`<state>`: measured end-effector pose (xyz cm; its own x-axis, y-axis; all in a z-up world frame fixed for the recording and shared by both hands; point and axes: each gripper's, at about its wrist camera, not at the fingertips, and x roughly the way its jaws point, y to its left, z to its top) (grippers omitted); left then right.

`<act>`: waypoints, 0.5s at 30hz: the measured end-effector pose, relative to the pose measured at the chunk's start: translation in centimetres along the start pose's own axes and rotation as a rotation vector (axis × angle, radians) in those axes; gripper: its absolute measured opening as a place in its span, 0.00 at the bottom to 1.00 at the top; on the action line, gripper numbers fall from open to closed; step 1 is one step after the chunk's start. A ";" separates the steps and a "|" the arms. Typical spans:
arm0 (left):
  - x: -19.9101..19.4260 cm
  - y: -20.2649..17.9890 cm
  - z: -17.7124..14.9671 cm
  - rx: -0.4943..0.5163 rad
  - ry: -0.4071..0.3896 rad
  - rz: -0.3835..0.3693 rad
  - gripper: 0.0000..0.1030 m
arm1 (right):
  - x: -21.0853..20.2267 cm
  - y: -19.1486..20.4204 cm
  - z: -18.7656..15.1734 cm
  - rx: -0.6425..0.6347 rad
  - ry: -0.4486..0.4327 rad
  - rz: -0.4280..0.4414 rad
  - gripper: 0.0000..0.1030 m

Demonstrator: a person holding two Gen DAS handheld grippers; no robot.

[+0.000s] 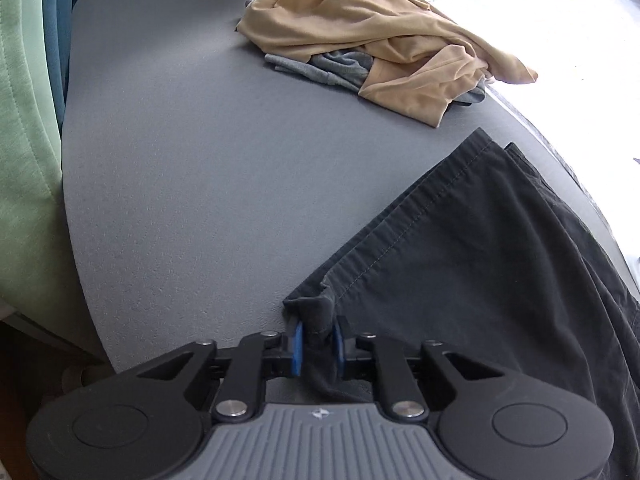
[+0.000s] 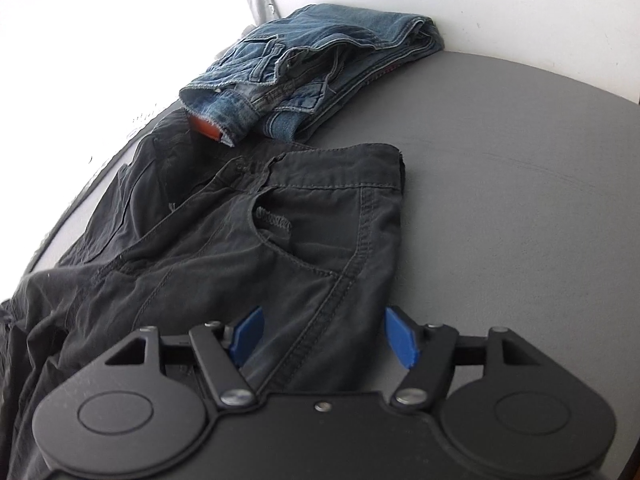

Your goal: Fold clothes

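Two tools work one pair of dark charcoal trousers (image 2: 248, 240), which lies spread on the grey surface (image 1: 180, 184). Its cloth is thin and creased, with pale topstitching along the seams, a slanted hip pocket and a flat waistband. The waistband end lies toward the folded blue jeans (image 2: 312, 68) at the far edge, and the leg runs away from it along the surface, ending in a stitched hem. The left tool (image 1: 317, 340) is clamped on a bunched corner of that hem, its blue pads pressed against the fabric from both sides. The right tool (image 2: 324, 338) stands with its pads well apart, the trouser cloth lying between them unpressed. A crumpled tan garment (image 1: 360, 32) lies over a grey one (image 1: 320, 68) at the far side of the surface, apart from the trousers.
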<state>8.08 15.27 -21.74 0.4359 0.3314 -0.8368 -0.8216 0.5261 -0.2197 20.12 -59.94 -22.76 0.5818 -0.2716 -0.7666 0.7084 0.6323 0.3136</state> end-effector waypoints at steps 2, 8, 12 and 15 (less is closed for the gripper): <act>-0.1 -0.1 0.5 -0.031 -0.006 -0.002 0.08 | 0.8 0.2 0.4 0.010 0.025 0.011 0.52; -1.8 -1.0 2.6 -0.112 -0.057 -0.019 0.08 | -1.6 2.4 0.4 -0.178 -0.045 -0.071 0.16; -4.0 -1.8 4.1 -0.058 -0.126 0.004 0.08 | -7.1 3.5 -0.8 -0.246 -0.130 -0.037 0.15; -4.4 -0.5 4.8 -0.085 -0.136 0.042 0.08 | -10.1 4.1 -2.4 -0.281 -0.140 -0.038 0.15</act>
<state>8.32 17.37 -15.57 0.4416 0.4581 -0.7715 -0.8657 0.4435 -0.2322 16.24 -52.87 -15.05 0.6201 -0.3840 -0.6841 0.6038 0.7904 0.1036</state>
